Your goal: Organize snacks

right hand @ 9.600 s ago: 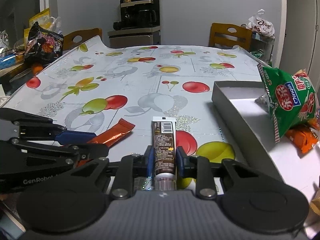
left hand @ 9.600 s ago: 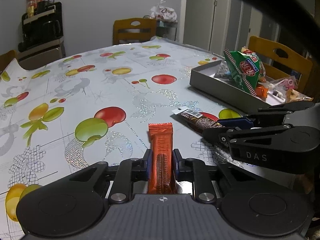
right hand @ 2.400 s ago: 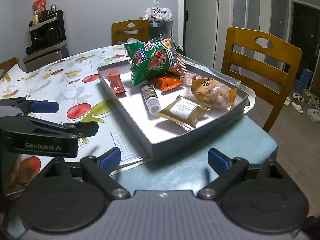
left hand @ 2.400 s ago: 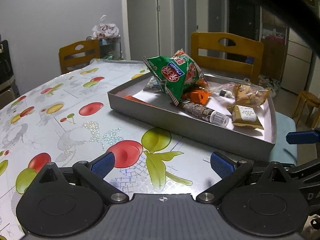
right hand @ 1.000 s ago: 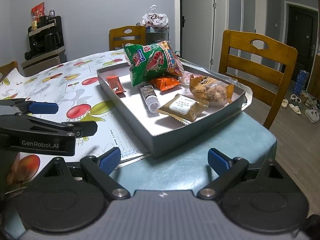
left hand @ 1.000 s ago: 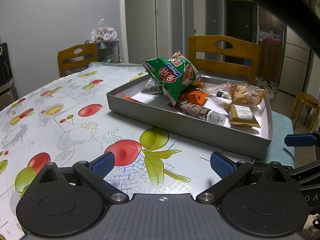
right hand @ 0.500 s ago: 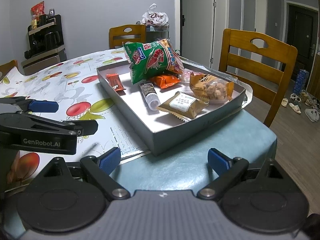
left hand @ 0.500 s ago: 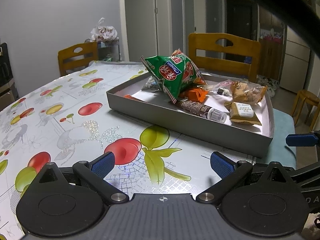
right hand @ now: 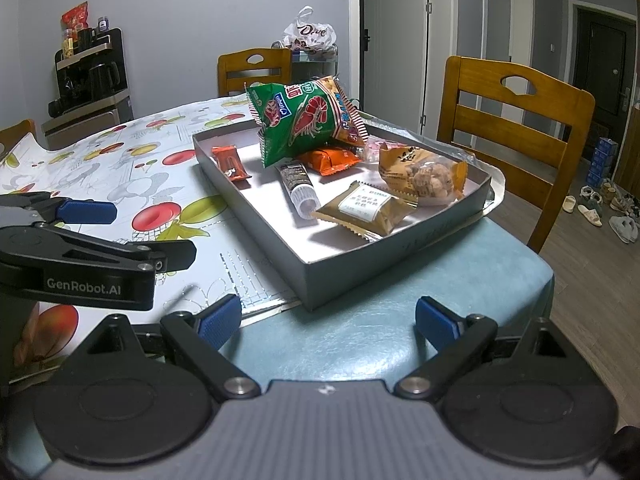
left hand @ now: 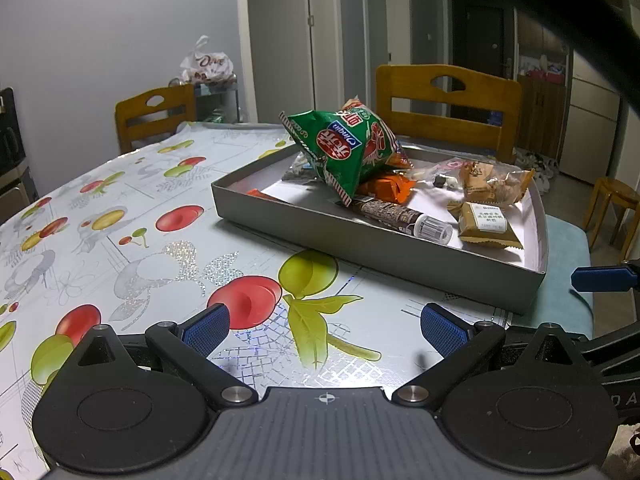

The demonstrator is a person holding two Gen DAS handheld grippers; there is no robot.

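Both bars that had been pinched in the jaws some seconds before now lay in the grey tray (right hand: pixel 256 216): the orange bar (right hand: pixel 230 163) near its far-left wall, the brown bar (right hand: pixel 298 184) mid-tray beside the tan packet (right hand: pixel 366 208). The left gripper (left hand: pixel 325 326) and right gripper (right hand: pixel 328 318) hung wide and empty short of the tray. With the green shrimp-chip bag (right hand: pixel 304 118), orange pouch (right hand: pixel 332 160) and nut bag (right hand: pixel 424 178) also inside and no loose snack visible on the fruit-print tablecloth (left hand: pixel 120 216), the job looked essentially finished.
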